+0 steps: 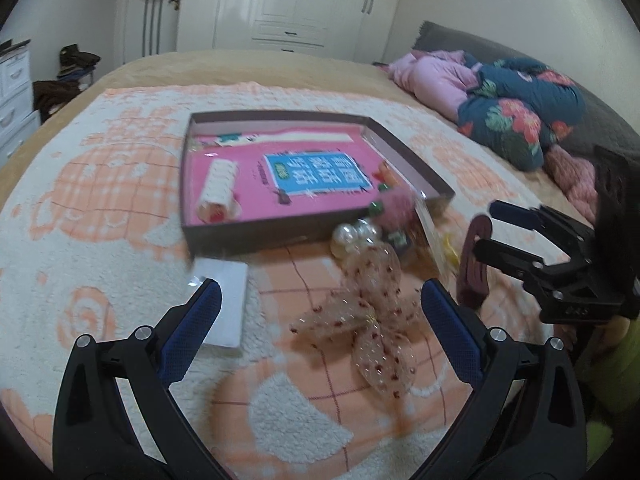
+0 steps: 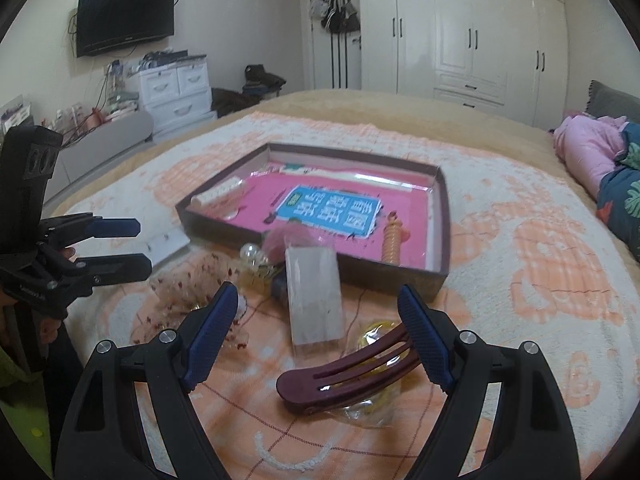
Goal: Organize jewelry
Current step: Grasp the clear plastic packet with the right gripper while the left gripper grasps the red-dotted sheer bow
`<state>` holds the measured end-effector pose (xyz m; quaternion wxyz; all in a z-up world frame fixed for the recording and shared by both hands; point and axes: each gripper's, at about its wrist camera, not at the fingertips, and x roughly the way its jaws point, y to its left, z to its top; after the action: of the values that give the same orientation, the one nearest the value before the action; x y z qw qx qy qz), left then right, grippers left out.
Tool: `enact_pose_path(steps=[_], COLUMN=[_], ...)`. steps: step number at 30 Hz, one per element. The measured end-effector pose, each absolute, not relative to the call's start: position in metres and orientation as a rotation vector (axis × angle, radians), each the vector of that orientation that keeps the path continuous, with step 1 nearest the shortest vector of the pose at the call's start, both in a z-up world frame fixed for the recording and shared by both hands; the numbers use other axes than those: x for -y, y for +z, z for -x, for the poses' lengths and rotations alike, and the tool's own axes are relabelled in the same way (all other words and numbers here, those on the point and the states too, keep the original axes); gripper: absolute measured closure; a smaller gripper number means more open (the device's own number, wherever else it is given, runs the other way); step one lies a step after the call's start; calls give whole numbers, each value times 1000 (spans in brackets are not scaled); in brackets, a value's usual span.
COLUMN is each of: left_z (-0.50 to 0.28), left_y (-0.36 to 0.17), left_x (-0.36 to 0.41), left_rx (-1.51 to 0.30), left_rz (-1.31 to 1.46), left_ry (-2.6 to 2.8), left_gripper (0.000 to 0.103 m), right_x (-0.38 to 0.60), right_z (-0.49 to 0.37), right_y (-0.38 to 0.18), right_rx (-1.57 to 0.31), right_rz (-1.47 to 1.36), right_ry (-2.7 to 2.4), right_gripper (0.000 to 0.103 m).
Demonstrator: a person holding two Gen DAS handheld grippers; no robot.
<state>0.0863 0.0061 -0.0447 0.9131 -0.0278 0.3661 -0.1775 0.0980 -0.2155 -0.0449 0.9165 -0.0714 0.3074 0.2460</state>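
Observation:
A shallow brown box (image 1: 248, 236) (image 2: 438, 276) with a pink lining lies on the bed, holding a white roll (image 1: 218, 184) and an orange piece (image 2: 392, 240). A sheer dotted bow (image 1: 372, 312) lies between the fingers of my open left gripper (image 1: 320, 300). A dark red hair clip (image 2: 348, 376) lies between the fingers of my open right gripper (image 2: 316, 304), close to the right finger. The clip (image 1: 474, 264) also shows in the left wrist view beside the right gripper (image 1: 486, 228). Pearl beads (image 1: 356, 236) and small trinkets lie by the box's front wall.
A white card (image 1: 224, 304) lies left of the bow. A clear packet (image 2: 316, 300) stands before the box. A yellow item in plastic (image 2: 376, 408) lies under the clip. Pink and floral bedding (image 1: 512, 100) is piled at the right. The orange-patterned blanket (image 1: 100, 208) covers the bed.

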Motion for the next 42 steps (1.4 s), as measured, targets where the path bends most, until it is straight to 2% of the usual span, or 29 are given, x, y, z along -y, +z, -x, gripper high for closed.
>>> enact_pose_path(steps=[6,8,12,15,16,19,22,25,28,29,30,35,42], left_z=[-90,-91,-94,-96,-98,-101,-104,-107,-106,-106,-105,-100,-94], left_y=[-58,-62,-67,-72,-75,-80,-84,-86,-87,-87,-88,-84,-71], left_x=[8,10,14,16,17,19,23,25,29,29,29,29,18], left_rx=[-795,-807,-817,-833,-844,-861,-865,-872,-869,-871,-871,-851,-798], left_rz=[29,25,19,24,26,24,12,15,3,6,8,-5,12], left_ry=[-421,-430,-446,-454,-454,-456,-462,-465,-476,-485,-491,-494,-463], left_gripper=[12,12,12,14,16,19,23,35,58,72,77,87,90], right_x=[210,209,207,205,204,203,204,209,217,220,223,235,235], right_z=[-113,-123,-139,-143,-145,-148,-144,-142,-139,-138,-136,-129,-116], right_y=[-58,-63,-69,-72,-74,-78,-82,-82,-81,-80,-79,-73,-62], right_rx=[-686,-713,-759,-763,-771,-789,-783,-777,-778,-775,-772,-751,-713], right_rz=[160,151,134,154,158,170,190,162,132,122,111,59,47], right_ry=[555,568,602,601,610,619,601,587,559,551,543,518,527], right_gripper=[24,30,34,45,51,61,65,66,66,66,66,66,66])
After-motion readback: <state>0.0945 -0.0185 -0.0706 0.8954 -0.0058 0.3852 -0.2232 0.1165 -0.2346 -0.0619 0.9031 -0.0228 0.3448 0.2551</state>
